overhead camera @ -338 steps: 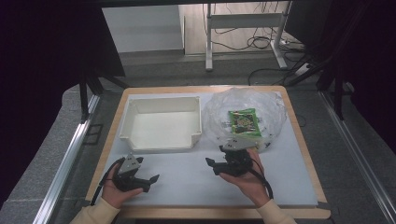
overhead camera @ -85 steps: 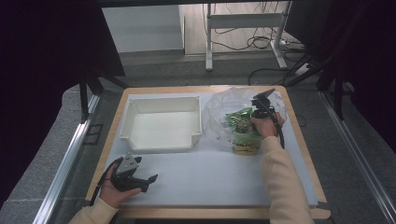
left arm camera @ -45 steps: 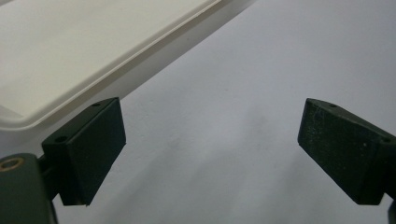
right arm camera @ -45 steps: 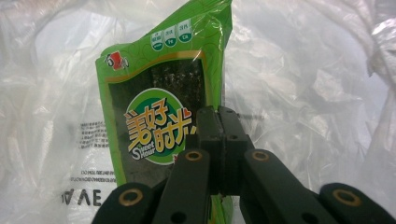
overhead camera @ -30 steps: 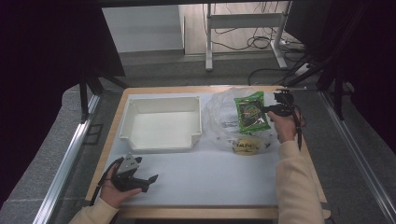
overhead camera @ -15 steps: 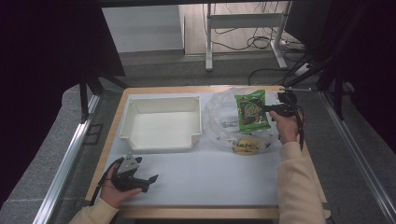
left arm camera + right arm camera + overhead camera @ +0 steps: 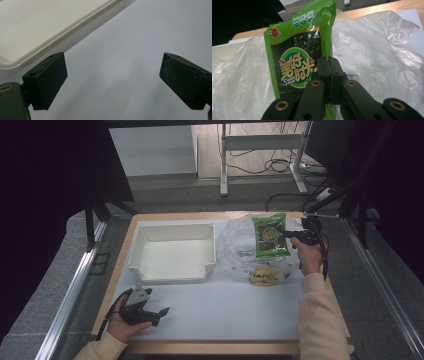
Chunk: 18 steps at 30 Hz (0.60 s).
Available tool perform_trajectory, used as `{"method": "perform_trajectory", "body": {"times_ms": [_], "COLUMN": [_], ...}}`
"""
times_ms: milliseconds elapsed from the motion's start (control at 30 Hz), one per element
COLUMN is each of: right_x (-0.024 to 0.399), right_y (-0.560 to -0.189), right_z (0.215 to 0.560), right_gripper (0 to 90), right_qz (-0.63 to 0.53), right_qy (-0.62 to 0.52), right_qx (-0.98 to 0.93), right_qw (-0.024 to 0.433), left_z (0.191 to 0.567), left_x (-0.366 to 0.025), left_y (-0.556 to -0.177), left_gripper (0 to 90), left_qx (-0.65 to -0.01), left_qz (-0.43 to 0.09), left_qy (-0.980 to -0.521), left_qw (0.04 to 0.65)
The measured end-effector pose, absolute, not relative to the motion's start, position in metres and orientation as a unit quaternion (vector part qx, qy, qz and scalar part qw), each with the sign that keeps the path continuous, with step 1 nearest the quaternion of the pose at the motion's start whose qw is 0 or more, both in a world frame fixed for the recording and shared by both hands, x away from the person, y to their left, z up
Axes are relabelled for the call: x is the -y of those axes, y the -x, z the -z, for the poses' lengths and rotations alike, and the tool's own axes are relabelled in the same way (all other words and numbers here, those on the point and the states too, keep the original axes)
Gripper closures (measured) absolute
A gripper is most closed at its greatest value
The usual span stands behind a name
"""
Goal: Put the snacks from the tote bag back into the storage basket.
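My right gripper (image 7: 292, 236) is shut on the edge of a green snack packet (image 7: 270, 235) and holds it up above a crumpled clear plastic bag (image 7: 240, 251) at the table's far right. In the right gripper view the packet (image 7: 297, 55) hangs upright with its jaws pressed together on its right edge, the bag (image 7: 377, 47) behind it. A yellow packet (image 7: 265, 275) lies at the bag's near edge. My left gripper (image 7: 159, 312) rests on the white mat at the near left, open, with nothing between its fingers (image 7: 47, 80).
A white empty tray (image 7: 172, 276) stands at the far left of the mat (image 7: 225, 312), just beyond my left gripper; its rim (image 7: 45, 45) runs across the left gripper view. The wooden table edge (image 7: 200, 347) frames the mat.
My right gripper has lifted the green packet out of the bag and carried it up and toward the far right. The left gripper has stayed put.
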State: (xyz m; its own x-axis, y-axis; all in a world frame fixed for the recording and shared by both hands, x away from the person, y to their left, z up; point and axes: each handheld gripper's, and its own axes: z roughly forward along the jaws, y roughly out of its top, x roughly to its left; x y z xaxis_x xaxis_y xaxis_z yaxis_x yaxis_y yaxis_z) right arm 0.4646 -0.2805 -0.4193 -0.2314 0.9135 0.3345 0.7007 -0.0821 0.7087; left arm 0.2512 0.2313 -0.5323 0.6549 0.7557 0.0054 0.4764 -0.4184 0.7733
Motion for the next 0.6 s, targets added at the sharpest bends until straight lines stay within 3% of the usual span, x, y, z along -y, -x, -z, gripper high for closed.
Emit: {"method": "perform_trajectory", "body": {"times_ms": [600], "right_x": [0.2726], "right_y": [-0.4567], "right_z": [0.4094], "right_gripper": [90.0], "right_qz": [-0.456], "right_qy": [-0.583], "right_qx": [-0.660], "right_qw": [0.126], "left_z": [0.5328], "left_x": [-0.2311], "left_y": [-0.2515], "left_gripper": [7.8], "left_qx": [-0.375], "left_qz": [-0.179], "left_qy": [-0.823], "left_qw": [0.387]}}
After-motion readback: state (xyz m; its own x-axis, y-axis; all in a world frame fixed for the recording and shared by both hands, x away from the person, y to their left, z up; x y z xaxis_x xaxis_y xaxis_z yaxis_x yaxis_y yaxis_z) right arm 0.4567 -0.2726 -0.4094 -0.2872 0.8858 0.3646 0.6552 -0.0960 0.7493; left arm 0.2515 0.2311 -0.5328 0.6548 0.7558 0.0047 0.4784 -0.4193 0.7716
